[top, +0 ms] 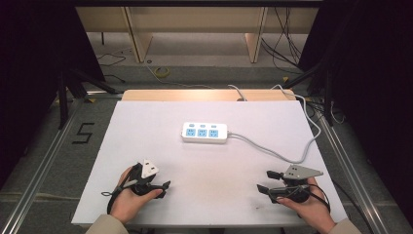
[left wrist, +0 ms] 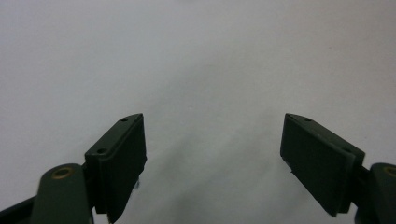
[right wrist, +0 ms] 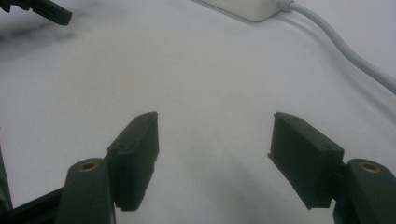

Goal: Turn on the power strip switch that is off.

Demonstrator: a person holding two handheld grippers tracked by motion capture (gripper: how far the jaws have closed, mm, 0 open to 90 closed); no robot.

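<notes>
Grey floor (top: 53, 161), wooden shelving (top: 195, 29)

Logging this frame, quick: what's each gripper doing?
Left gripper: open, jaws wide apart, holding nothing.
Right gripper: open, jaws wide apart, holding nothing.

White power strip (top: 205, 132), blue sockets (top: 202, 132)

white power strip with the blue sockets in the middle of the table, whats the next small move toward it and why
Probably ease the right gripper forward and left toward the white power strip with three blue sockets. Both grippers are open and empty near the table's front edge, the left gripper looks at bare white tabletop, while the right gripper view already has the strip's corner and its white cable ahead.
</notes>
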